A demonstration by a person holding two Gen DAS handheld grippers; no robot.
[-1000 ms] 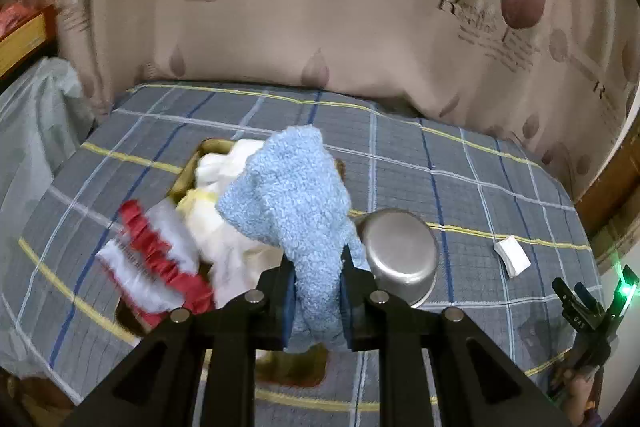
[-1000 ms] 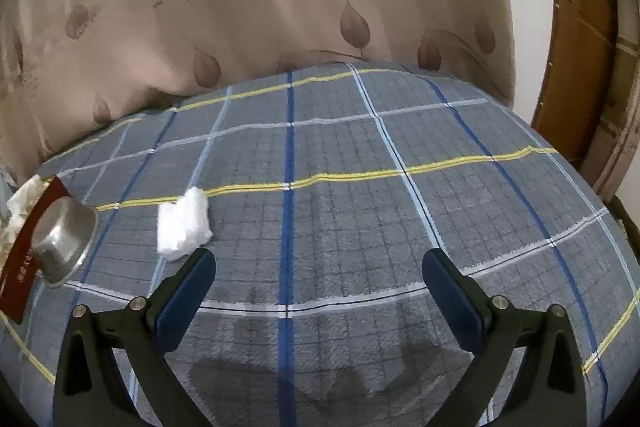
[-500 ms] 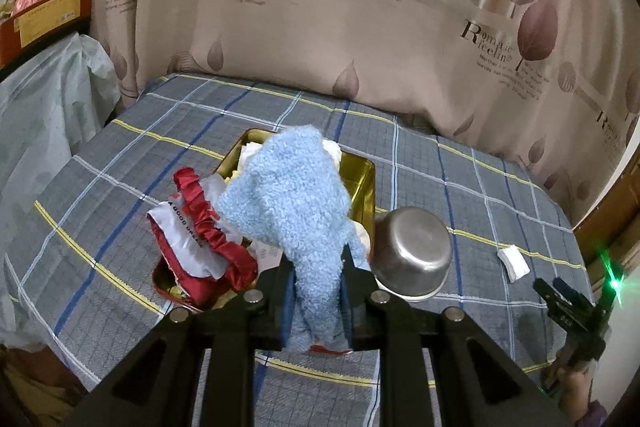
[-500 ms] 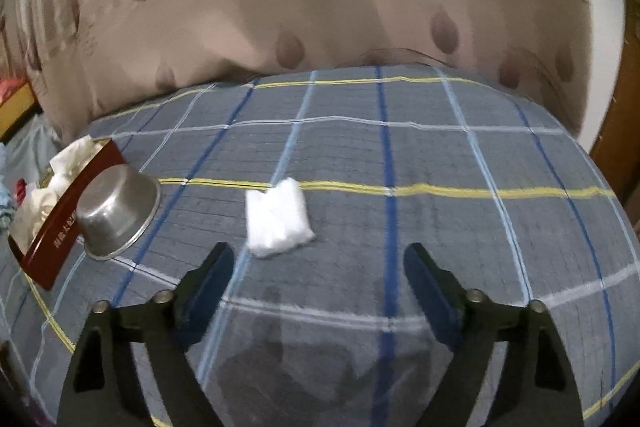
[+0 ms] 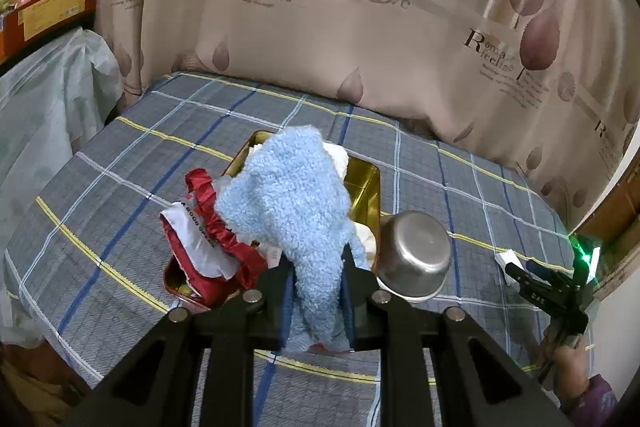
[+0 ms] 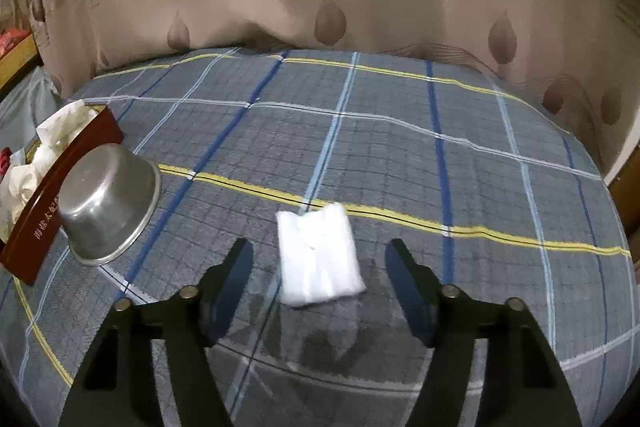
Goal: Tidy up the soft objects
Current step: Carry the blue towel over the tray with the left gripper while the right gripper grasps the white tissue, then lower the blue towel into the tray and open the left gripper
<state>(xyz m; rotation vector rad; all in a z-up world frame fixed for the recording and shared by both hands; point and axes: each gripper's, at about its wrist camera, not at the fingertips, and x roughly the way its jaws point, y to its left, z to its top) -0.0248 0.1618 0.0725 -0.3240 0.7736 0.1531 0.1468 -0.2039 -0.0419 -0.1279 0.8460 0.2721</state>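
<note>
My left gripper [image 5: 316, 263] is shut on a fluffy light-blue cloth [image 5: 296, 199] and holds it up above a gold-lined red tin box [image 5: 366, 187]. The tin holds white cloths and a red-and-white ruffled cloth [image 5: 212, 239]. My right gripper [image 6: 320, 259] is open, low over the bed, with a folded white cloth [image 6: 318, 255] lying between its fingers. That white cloth also shows in the left wrist view [image 5: 506, 261], with the right gripper [image 5: 536, 283] over it.
An upturned steel bowl [image 5: 414, 255] rests against the tin's right side; it also shows in the right wrist view [image 6: 108, 199] beside the tin [image 6: 60, 187]. A plaid blue-grey bedsheet [image 6: 400, 147] covers the surface. A curtain hangs behind. A plastic-covered shelf [image 5: 44, 95] stands at left.
My left gripper has lifted and pulled back with the blue cloth. My right gripper has swung left and come in around the white cloth, which now lies between its fingers.
</note>
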